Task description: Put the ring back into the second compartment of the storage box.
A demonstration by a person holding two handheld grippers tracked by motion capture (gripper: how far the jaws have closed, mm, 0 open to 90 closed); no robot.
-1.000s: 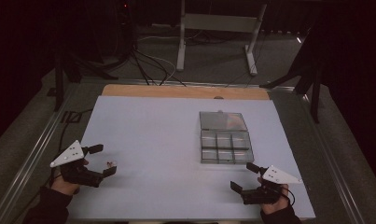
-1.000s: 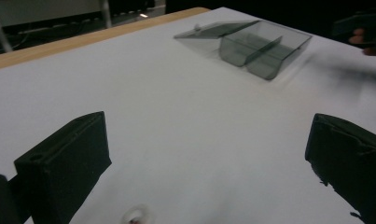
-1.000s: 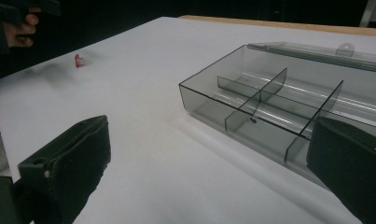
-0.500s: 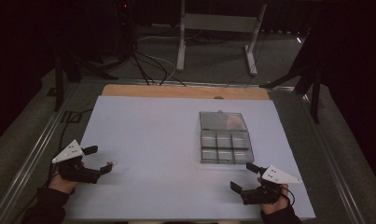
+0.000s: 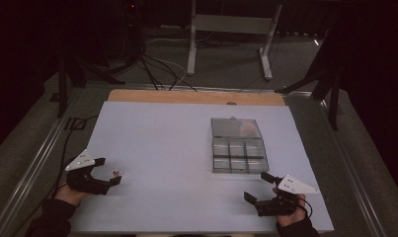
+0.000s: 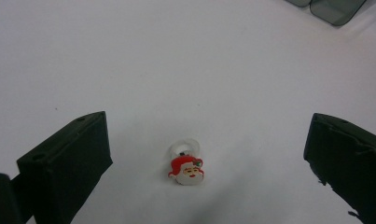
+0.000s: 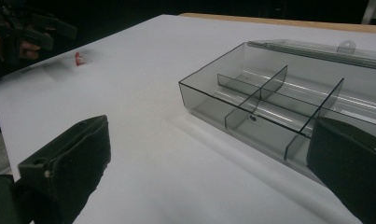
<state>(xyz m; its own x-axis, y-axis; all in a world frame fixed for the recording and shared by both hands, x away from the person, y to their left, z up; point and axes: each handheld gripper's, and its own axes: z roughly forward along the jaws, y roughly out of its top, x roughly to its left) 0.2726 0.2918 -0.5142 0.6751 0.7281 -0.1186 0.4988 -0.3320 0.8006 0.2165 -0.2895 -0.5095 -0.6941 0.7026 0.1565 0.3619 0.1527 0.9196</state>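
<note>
Left gripper lining up on Santa ring
Jaws wide, straddling it for pickup; right gripper wide too, idle near open compartment box.

A small plastic ring with a red-hatted, white-bearded Santa face and a clear band lies on the plain white table sheet, beside whose far edge runs a tan wooden strip, near a smoky-grey transparent compartment box.
</note>
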